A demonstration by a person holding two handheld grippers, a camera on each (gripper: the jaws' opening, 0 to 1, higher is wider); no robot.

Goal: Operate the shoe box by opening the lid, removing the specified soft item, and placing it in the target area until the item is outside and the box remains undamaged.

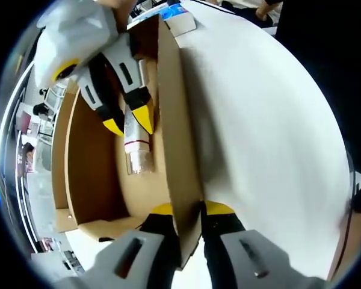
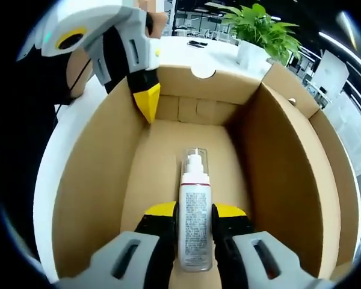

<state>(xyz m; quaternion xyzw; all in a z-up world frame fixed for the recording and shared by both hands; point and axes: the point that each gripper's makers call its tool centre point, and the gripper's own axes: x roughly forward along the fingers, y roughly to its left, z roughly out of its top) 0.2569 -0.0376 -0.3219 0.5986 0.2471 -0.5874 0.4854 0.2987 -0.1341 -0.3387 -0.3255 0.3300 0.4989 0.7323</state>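
Observation:
An open brown cardboard shoe box (image 2: 96, 180) stands on a white table (image 1: 259, 132). On its floor lies a white bottle (image 2: 194, 223) with a red band and a clear cap. My right gripper (image 2: 194, 211) is inside the box, jaws pressed against both sides of the bottle. In the left gripper view that right gripper (image 1: 129, 122) reaches in from the upper left over the bottle (image 1: 138, 147). My left gripper (image 1: 189, 209) is shut on the box's long side wall (image 1: 174, 120), one jaw inside and one outside. The left gripper (image 2: 145, 96) shows at the wall's far end.
The box lid (image 2: 331, 174) hangs open on the side away from the left gripper. A potted green plant (image 2: 262, 27) stands beyond the box's far end. A blue and white item (image 1: 180, 15) lies on the table past the box. A person's hand holds each gripper.

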